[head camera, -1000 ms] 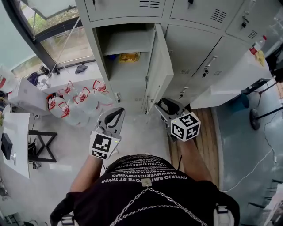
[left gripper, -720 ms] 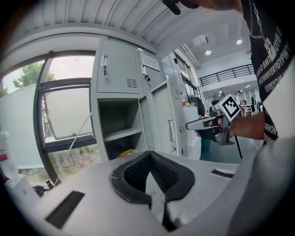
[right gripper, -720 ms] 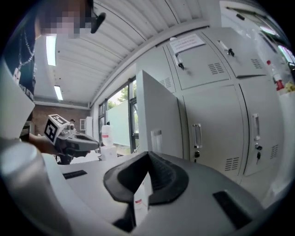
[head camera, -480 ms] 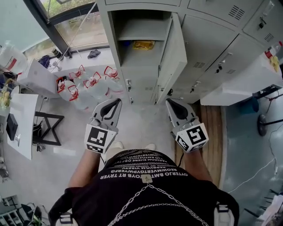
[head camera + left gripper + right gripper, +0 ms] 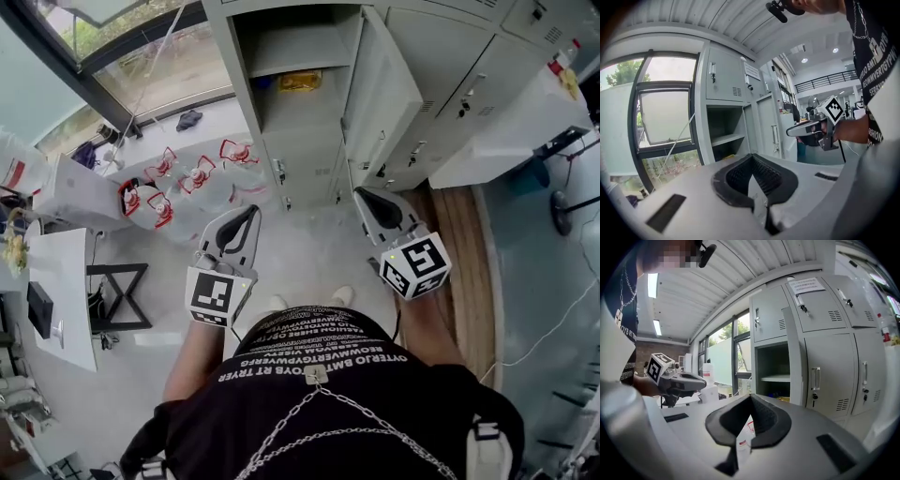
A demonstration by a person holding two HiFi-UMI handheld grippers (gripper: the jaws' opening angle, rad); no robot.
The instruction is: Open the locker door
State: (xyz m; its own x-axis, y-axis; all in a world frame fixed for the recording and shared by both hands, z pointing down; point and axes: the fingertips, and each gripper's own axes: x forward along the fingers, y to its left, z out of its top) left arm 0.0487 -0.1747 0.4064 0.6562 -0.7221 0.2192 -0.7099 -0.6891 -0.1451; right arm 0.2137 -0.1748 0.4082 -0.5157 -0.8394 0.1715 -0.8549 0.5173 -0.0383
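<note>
While the grey steel locker door point(image 5: 384, 84), upper centre, stands open, it may swing shut unheld: left tongs point(image 5: 246, 214), right tongs point(image 5: 361, 195) both pressed together, empty.

Grey locker door point(image 5: 380, 89), yellow packet point(image 5: 298, 82)

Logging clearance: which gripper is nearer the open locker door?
Right. The right gripper is just in front of the open locker door, not touching; the left gripper is farther left, facing the open compartment.
</note>
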